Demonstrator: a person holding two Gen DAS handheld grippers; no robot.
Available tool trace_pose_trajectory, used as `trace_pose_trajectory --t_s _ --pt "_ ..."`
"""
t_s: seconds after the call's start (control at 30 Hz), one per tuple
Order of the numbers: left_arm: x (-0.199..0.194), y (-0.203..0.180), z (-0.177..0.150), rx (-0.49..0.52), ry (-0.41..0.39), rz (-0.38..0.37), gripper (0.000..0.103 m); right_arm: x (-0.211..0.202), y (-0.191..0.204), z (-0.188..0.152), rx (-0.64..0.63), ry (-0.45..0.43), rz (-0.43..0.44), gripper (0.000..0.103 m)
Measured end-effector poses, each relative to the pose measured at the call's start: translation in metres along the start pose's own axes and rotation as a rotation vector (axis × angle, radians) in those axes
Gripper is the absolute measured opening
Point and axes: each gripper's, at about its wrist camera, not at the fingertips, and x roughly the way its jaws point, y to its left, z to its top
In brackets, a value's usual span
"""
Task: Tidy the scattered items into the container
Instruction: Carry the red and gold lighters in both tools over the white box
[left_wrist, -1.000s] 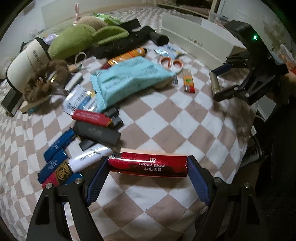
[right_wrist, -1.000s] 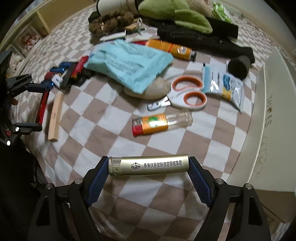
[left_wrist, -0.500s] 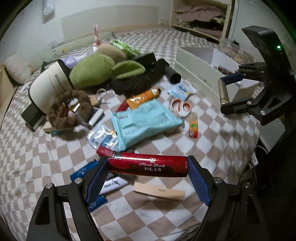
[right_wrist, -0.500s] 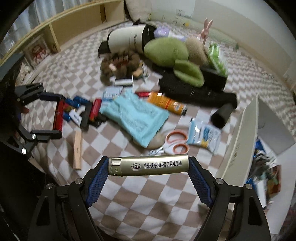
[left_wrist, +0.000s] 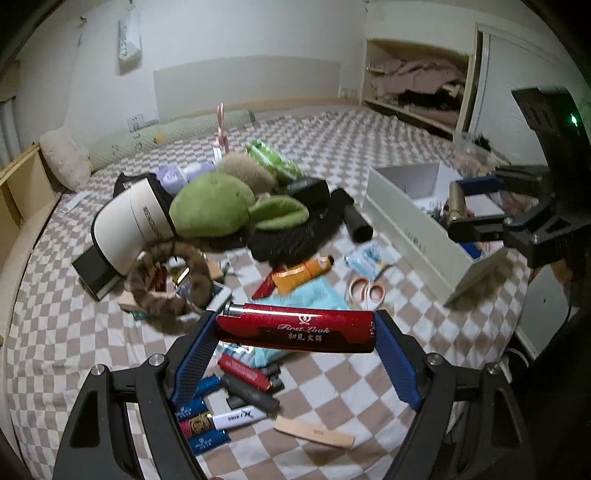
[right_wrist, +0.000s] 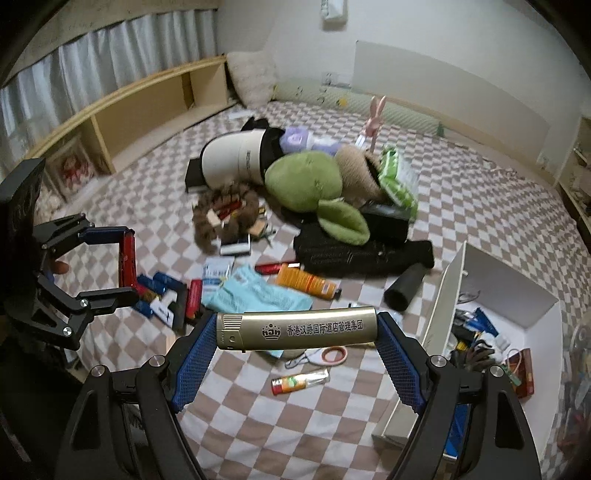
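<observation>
Left wrist: left gripper (left_wrist: 295, 328) clamps red "First Look" lighter (left_wrist: 295, 326); right gripper (right_wrist: 295, 328) clamps crown-logo gold lighter (right_wrist: 295, 329).

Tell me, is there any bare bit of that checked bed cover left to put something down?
Yes. Bare checks lie in front of the white box, below the small orange bottle, and left of the brown furry ring. The far side is open too. The middle is crowded around the green plush toy and the blue packet.
</observation>
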Motion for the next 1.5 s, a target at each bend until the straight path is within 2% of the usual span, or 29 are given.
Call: trace_pose_trajectory --t_s 0.33,0.73,1.1,1.5 --pt "-0.012 -0.016 0.030 -0.030 -0.068 -0.015 0.083 -0.005 -0.005 0.012 0.054 -0.057 -0.037 0.084" --pt "-0.011 -0.042 0.063 -0.053 -0.101 -0.049 0.083 -0.026 -0.042 0.019 0.166 -0.109 -0.093 0.084" --pt "0.010 -0.075 0.094 -0.037 -0.101 -0.072 0.083 -0.036 -0.090 0.004 0.266 -0.112 -0.151 0.084" --pt "0.039 -0.112 0.118 -0.021 -0.071 -0.116 0.083 -0.048 -0.161 -0.024 0.413 -0.101 -0.222 0.084"
